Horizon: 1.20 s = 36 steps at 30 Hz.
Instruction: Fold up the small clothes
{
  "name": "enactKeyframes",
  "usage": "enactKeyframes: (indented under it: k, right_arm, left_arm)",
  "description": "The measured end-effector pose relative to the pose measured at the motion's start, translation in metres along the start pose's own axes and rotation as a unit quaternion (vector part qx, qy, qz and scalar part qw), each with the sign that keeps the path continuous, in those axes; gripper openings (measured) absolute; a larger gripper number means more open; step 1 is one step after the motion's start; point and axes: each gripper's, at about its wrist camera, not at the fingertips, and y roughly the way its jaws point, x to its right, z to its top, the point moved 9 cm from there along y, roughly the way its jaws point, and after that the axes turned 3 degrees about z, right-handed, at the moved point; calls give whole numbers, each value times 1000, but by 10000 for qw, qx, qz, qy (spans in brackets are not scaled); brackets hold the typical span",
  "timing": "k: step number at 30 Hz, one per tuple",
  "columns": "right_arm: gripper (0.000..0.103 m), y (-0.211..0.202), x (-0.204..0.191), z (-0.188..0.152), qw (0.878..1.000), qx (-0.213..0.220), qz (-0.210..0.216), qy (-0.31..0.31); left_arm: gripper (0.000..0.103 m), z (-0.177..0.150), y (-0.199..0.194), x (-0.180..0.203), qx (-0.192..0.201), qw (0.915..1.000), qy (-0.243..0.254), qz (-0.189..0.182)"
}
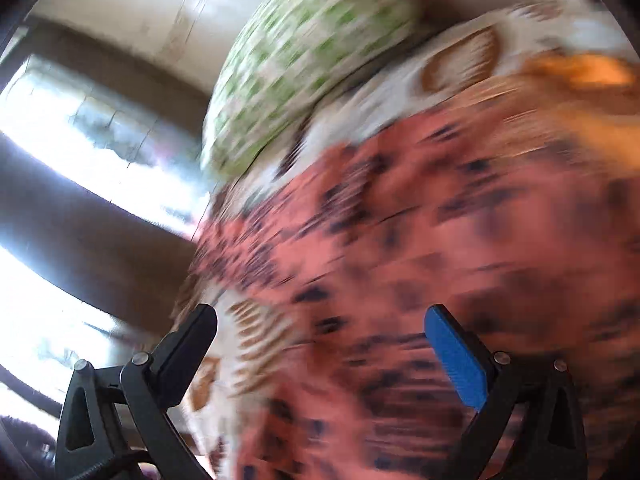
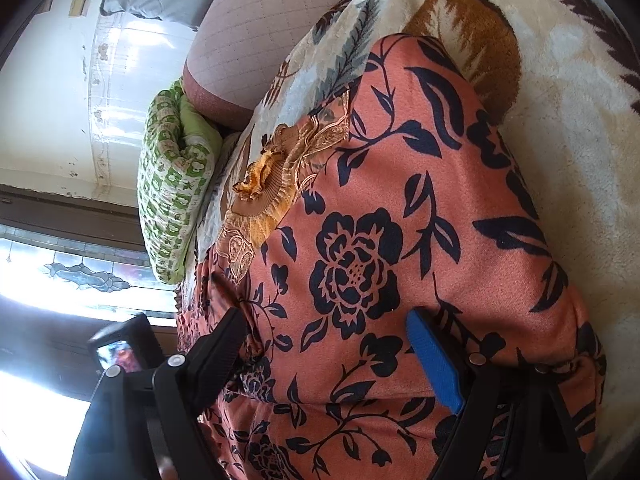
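A salmon-orange garment with a dark navy flower print [image 2: 380, 240] lies spread on a cream blanket with brown leaves [image 2: 560, 128]. My right gripper [image 2: 326, 318] hovers just over the garment's near part. It is open, black finger on the left and blue pad [image 2: 432, 364] on the right, with flat cloth below the gap. In the left wrist view everything is smeared by motion. There the same garment [image 1: 420, 240] fills the right side. My left gripper [image 1: 320, 318] is open above its edge, with nothing between the fingers.
A golden-brown embroidered cloth [image 2: 272, 184] lies at the garment's far end. A green-and-white rolled quilt [image 2: 172, 184] and a pink quilted cushion [image 2: 260, 40] sit beyond it. Bright windows [image 2: 80, 276] are on the left. A small camera screen [image 2: 120, 354] shows beside my right gripper.
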Motion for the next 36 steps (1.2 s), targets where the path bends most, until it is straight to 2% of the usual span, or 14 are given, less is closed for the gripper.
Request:
enactKeyframes:
  k: [4, 7, 10, 12, 14, 20, 24, 27, 28, 29, 31, 32, 34, 36]
  right_arm:
    - [85, 0, 0, 0, 10000, 12, -15, 6]
    - [85, 1, -1, 0, 10000, 41, -54, -12]
    - [85, 2, -3, -1, 9999, 83, -73, -41]
    - [85, 2, -3, -2, 9999, 108, -61, -58]
    - [85, 1, -3, -2, 9999, 133, -58, -84]
    - [85, 1, -2, 1, 9999, 149, -69, -54]
    - [85, 1, -1, 2, 9999, 118, -51, -31]
    - [85, 2, -1, 2, 9999, 118, -55, -34]
    - [85, 2, -1, 2, 9999, 124, -57, -30]
    - [85, 2, -1, 2, 9999, 124, -61, -29]
    - [85, 3, -1, 3, 9999, 128, -79, -35]
    - [85, 3, -1, 3, 9999, 136, -85, -42]
    - [85, 3, -1, 2, 9998, 152, -88, -57]
    - [85, 3, -1, 2, 9999, 150, -71, -47]
  left_arm:
    - [103, -20, 41, -82, -448, 9953, -772, 386]
    - [103, -24, 26, -98, -346, 9909, -1301, -67]
    - [103, -11, -15, -58, 34, 9935, -922, -673]
    - [103, -9, -33, -22, 34, 9895, -684, -1275]
    - [103, -10, -48, 10, -87, 9857, -522, -1602]
    - [103, -9, -82, 83, 29, 9853, -93, -1703]
    - [103, -4, -76, 90, 218, 9897, 5, -1412]
    - [103, -5, -63, 83, 113, 9800, -435, -1939]
    - [100, -6, -60, 81, 96, 9771, -503, -2067]
    - [85, -5, -66, 85, 98, 9739, -507, -2209]
    - [51, -3, -75, 91, 112, 9632, -444, -2648]
    - [26, -2, -82, 94, 137, 9611, -385, -2731]
    - [16, -1, -86, 96, 231, 9641, -208, -2638]
    - [12, -1, -84, 95, 216, 9592, -228, -2811]
